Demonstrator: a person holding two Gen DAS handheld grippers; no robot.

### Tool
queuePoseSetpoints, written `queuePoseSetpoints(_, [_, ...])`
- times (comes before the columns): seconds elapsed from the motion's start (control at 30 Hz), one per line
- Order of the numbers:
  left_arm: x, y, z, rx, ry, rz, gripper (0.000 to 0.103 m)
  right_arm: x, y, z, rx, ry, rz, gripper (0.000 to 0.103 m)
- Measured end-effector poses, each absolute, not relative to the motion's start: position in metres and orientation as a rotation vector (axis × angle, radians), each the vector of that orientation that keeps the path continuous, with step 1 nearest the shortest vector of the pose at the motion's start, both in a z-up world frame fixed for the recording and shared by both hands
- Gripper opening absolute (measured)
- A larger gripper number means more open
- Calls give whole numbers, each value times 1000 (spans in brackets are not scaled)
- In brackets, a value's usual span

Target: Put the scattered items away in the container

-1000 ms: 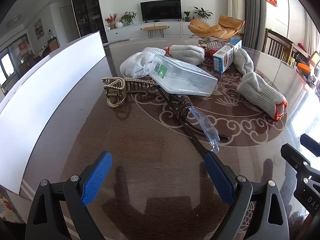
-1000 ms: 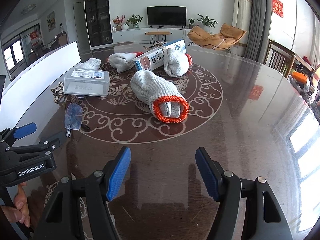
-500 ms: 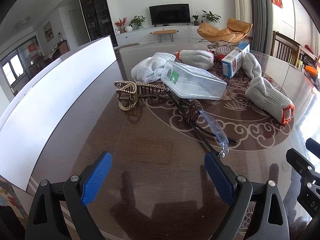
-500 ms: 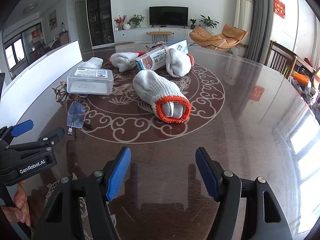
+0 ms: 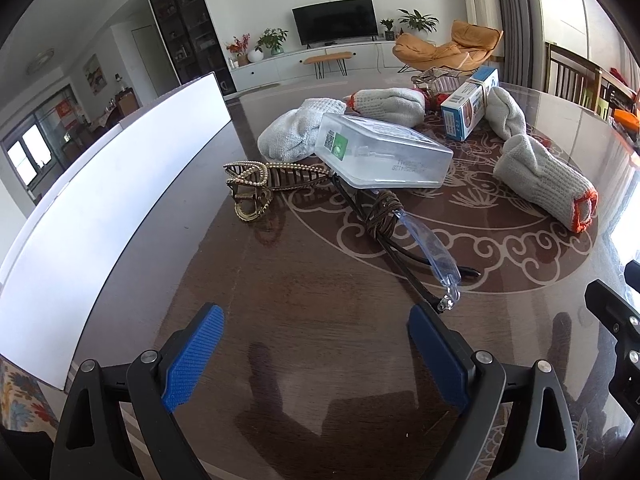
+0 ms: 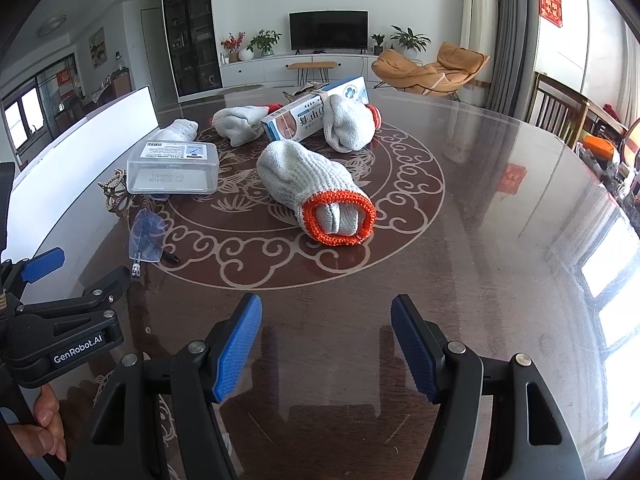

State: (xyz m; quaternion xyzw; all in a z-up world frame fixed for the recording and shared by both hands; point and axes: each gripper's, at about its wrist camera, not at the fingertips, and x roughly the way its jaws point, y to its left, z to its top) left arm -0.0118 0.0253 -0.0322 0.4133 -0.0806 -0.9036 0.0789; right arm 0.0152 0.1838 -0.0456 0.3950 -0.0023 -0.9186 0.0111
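Living-room setup, with a dark glossy table [image 6: 500, 208] carrying a pale scroll medallion and all the clutter sitting on top of it. So far nothing has been picked up. Both grippers hover at the bottom of their frames with jaws spread wide and nothing between the blue pads.

What matters most is the rolled glove [image 6: 316, 196] with the orange cuff. In the right wrist view it sits almost dead center above the right gripper [image 6: 326, 346], with its long axis running from upper left to lower right and its cuff facing the camera. In the left view that same glove [image 5: 544, 176] is way off at the right edge, so I'd say the right hand has the easier reach.

Closest to the left gripper [image 5: 316, 354] are the clear glasses [image 5: 430, 246], just above its right-hand pad, slanting toward the upper left into the dark cord [image 5: 382, 216] and the clear plastic box [image 5: 384, 158].

My guess is that the long white wall [image 5: 100, 200] down the left side is the container, but its inside is hidden in both views. Only the left view gives a proper look at the beaded hair claw [image 5: 256, 186]. Only the right view shows the printed face of the blue carton [image 6: 316, 118] and the fingers [image 6: 44, 428] on the left handle.
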Motion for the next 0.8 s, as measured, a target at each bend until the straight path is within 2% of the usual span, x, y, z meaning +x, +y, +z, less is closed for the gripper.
queuePoseSetpoints(0.8, [-11, 28, -32, 1235, -254, -2702, 96, 16, 183, -45, 1233, -14, -2871, 68])
